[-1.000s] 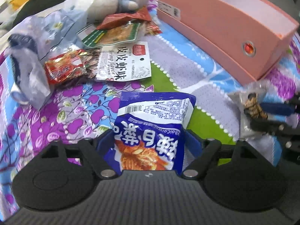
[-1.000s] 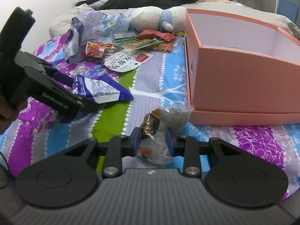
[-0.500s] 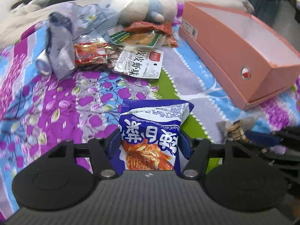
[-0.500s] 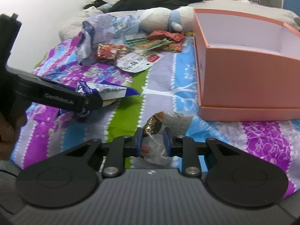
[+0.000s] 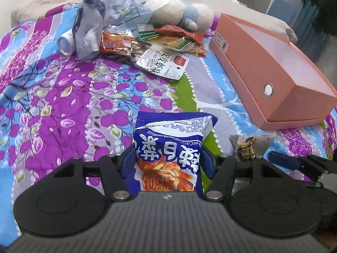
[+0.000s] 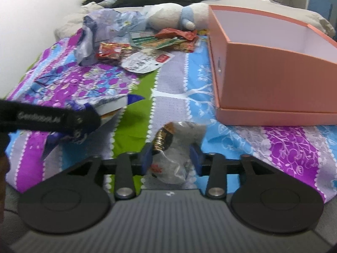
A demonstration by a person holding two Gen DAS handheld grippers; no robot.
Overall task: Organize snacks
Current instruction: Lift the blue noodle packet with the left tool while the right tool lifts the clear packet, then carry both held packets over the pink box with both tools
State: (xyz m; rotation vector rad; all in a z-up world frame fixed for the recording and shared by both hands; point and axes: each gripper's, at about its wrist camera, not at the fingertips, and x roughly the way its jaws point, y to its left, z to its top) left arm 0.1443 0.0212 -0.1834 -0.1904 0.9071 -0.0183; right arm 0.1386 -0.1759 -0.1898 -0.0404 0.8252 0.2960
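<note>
My left gripper (image 5: 167,160) is shut on a blue snack bag (image 5: 168,147), both blue pads pressing its sides, and holds it just above the flowered bedspread. The right wrist view shows that bag (image 6: 111,105) sticking out of the left gripper at the left. My right gripper (image 6: 170,158) has its jaws opening; a clear crinkled packet with a dark gold snack (image 6: 172,145) lies between them on the bed, and the right pad stands off it. That packet (image 5: 248,147) also shows at the lower right of the left wrist view. An open pink box (image 6: 273,80) stands to the right, empty where visible.
Farther back on the bedspread (image 5: 63,105) lies a heap of snacks: a white shrimp-flavour packet (image 5: 164,63), a red packet (image 5: 115,44) and a green one (image 5: 164,38). Behind them are a crumpled plastic bag (image 5: 90,27), a white tube (image 5: 65,44) and a plush toy (image 5: 179,10).
The left gripper has rolled level and tightened on the blue bag, carrying it a little sideways. The right gripper's jaws have spread apart, releasing their squeeze on the clear packet.
</note>
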